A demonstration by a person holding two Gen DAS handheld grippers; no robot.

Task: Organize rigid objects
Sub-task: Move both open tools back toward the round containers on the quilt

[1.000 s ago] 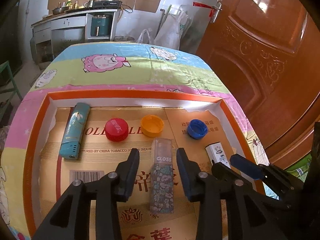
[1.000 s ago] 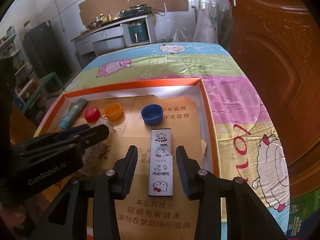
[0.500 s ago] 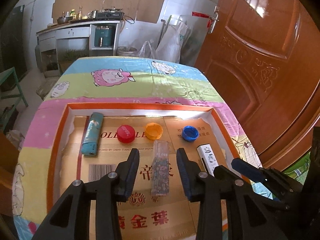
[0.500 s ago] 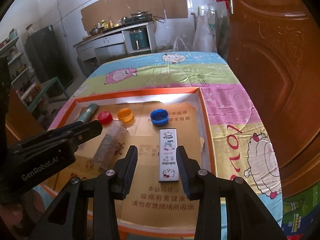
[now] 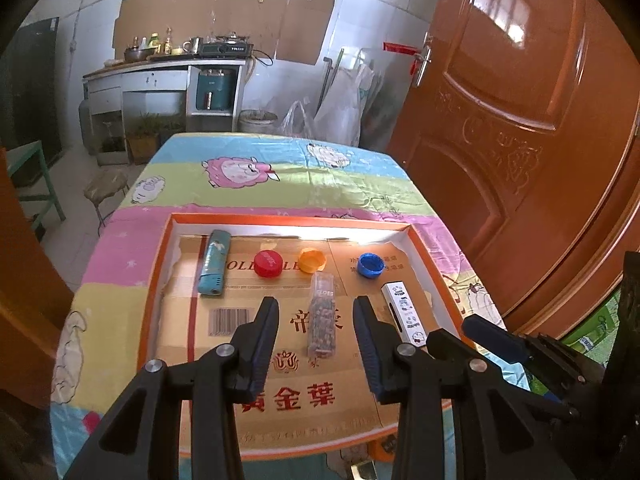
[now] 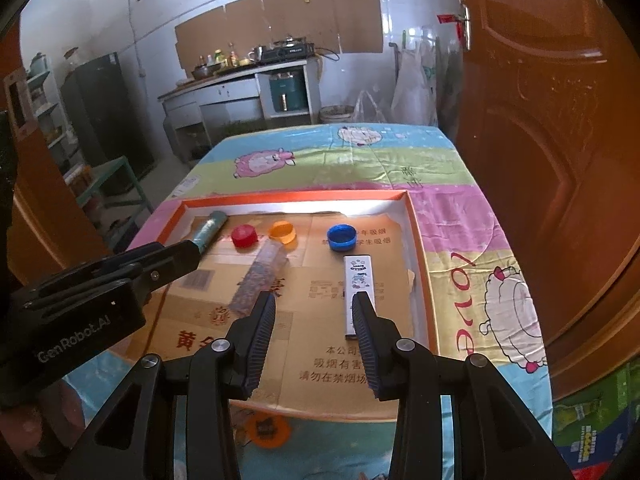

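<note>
Tools, left (image 5: 315, 312) and right (image 6: 314, 307), gape empty above the tray (image 5: 425, 252).

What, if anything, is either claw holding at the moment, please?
Nothing. The left claw and right claw are both open above the tray; the lighters lie loose.

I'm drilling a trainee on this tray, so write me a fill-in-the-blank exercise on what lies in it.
1. Between the red cap and the blue cap lies the ____ cap.
2. The teal lighter lies at the ____ end of the row of caps, seen from the left wrist.
3. The white cartoon-print lighter lies nearest the ____ cap.
4. Both hand-held grippers hold ____; the left hand-held gripper and right hand-held gripper hang above the orange-rimmed tray.

Missing words: orange; left; blue; nothing
</note>
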